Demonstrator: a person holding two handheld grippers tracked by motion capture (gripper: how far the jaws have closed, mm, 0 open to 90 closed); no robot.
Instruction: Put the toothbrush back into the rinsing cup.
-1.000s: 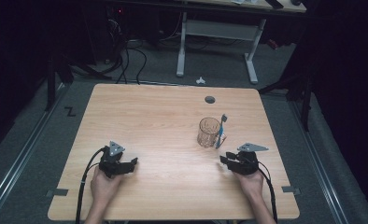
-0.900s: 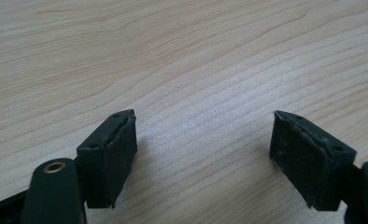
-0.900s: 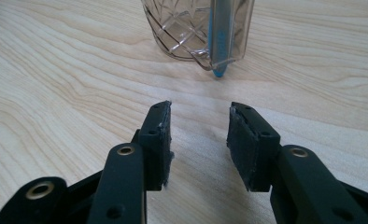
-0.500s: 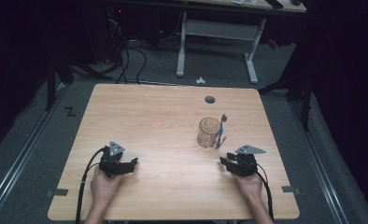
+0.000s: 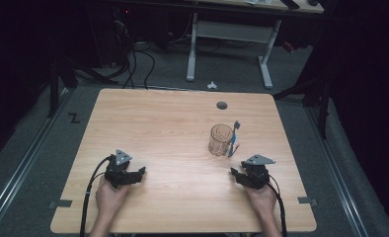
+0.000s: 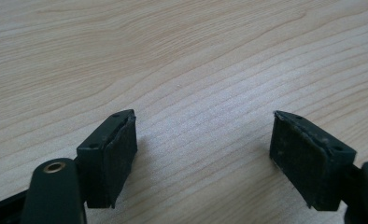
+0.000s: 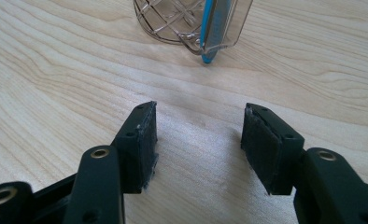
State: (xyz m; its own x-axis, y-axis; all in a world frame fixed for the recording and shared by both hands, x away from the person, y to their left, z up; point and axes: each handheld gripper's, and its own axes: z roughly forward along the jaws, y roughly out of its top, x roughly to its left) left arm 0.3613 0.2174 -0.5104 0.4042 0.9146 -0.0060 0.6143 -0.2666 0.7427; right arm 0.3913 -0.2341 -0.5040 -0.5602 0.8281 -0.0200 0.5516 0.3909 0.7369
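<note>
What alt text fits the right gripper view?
The right gripper rests open on the light wooden table, its two black jaws apart with bare wood between them. Just ahead stands a clear ribbed plastic cup, with a blue toothbrush in a clear case against it.

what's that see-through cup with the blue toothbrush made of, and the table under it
The clear cup with a criss-cross pattern looks like glossy moulded plastic, possibly glass: it is see-through with bright glints. The blue toothbrush beside it looks like smooth plastic, in a clear sleeve. The pale wood-grain table looks like matt laminate or wood; which one is unclear.
</note>
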